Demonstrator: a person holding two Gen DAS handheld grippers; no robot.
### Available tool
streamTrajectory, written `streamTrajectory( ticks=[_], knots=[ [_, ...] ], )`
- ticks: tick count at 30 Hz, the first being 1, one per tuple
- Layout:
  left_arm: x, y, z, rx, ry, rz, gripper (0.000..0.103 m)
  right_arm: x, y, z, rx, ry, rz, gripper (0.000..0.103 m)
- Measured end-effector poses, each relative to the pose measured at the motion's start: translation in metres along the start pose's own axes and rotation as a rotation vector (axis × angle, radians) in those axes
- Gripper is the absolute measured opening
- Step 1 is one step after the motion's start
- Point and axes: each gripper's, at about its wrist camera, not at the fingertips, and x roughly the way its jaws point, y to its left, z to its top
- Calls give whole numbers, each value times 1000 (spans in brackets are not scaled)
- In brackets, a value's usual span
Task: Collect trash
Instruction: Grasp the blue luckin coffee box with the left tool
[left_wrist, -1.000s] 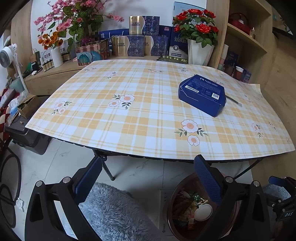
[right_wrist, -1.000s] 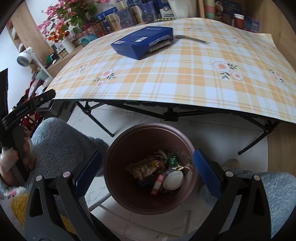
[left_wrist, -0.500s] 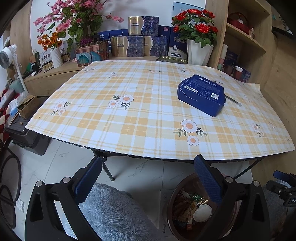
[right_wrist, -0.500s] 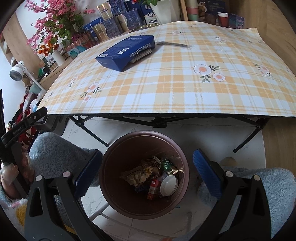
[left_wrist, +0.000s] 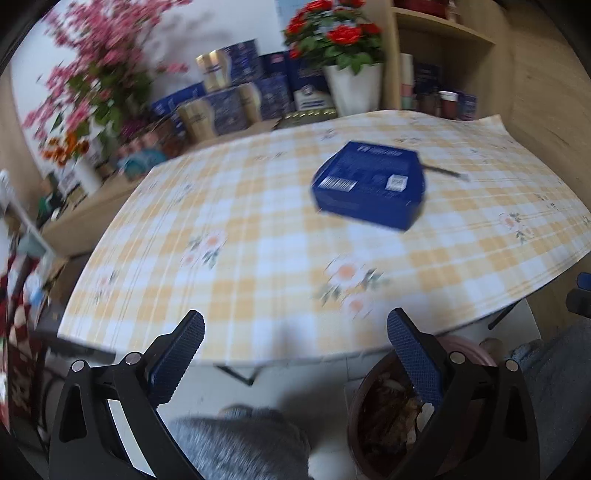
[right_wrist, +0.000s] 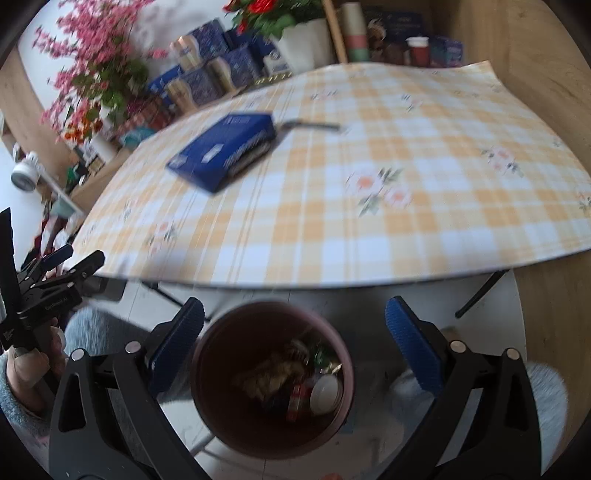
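My right tool (right_wrist: 293, 332) is spread wide with nothing between its blue pads, and it hangs right over the brown bin (right_wrist: 207, 354) on the floor; my left tool (left_wrist: 295, 345) is just as wide and just as empty, pointing at the near edge of the worktop (left_wrist: 258, 258), with the bin below and to its right. Beyond both tools, out on the checked cloth, sits the blue box (left_wrist: 369, 182), which I take to be the last piece of trash, with a thin dark utensil (left_wrist: 443, 171) poking out from behind it, touching or nearly so. My worry is the reach: both views are smeared with motion, so I could misjudge the box's edges, and it looks flat and broad, so I may only catch a corner and have it pivot out over the floor instead of the bin. I could also drag the utensil along or rumple the loose cloth, whose far corner already curls up. The box's side seems open in the right view, so contents might spill if I tilt it. The bin holds crumpled wrappers, a small red can and a white round lid or cup (right_wrist: 325, 393), with room above them.
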Motion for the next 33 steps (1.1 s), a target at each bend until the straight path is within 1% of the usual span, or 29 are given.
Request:
streamTrajectory(
  ticks=[3, 7, 10, 12, 14, 16, 19, 22, 23, 24, 26, 27, 28, 29, 31, 33],
  knots=[
    [15, -29, 32, 72, -17, -1, 97, -3, -12, 12, 35, -31, 9, 97],
    [44, -80, 72, 215, -33, 14, 97, -4, -32, 24, 82, -62, 13, 97],
    [72, -111, 95, 290, 4, 3, 97, 0, -47, 27, 117, -70, 12, 97],
    [92, -123, 108, 312, 44, 15, 95, 2, -56, 28, 134, -67, 1, 97],
    [110, -130, 119, 333, 80, 41, 91, 4, -62, 29, 146, -68, 2, 97],
    [128, -136, 125, 367, 121, 91, 90, 5, -68, 30, 159, -72, 7, 97],
    [153, -135, 129, 371, 227, 107, 90, 5, -73, 31, 165, -78, 9, 97],
    [166, -128, 129, 352, 284, 89, 81, 7, -76, 31, 175, -75, 11, 97],
    [166, -128, 128, 359, 280, 94, 75, 6, -76, 31, 176, -76, 14, 97],
    [164, -129, 128, 380, 271, 98, 71, 6, -75, 31, 173, -77, 15, 97],
    [155, -132, 130, 431, 241, 99, 52, 5, -73, 31, 163, -77, 15, 97],
    [148, -132, 132, 446, 228, 93, 48, 4, -72, 31, 159, -77, 17, 97],
    [144, -131, 135, 452, 220, 88, 42, 3, -70, 31, 154, -79, 19, 97],
    [136, -123, 140, 431, 221, 56, 41, 1, -68, 31, 150, -81, 20, 97],
    [128, -106, 152, 351, 247, -14, 40, -3, -64, 31, 140, -87, 22, 97],
    [120, -74, 165, 224, 276, -97, 38, -6, -60, 32, 135, -91, 24, 97]
  ],
)
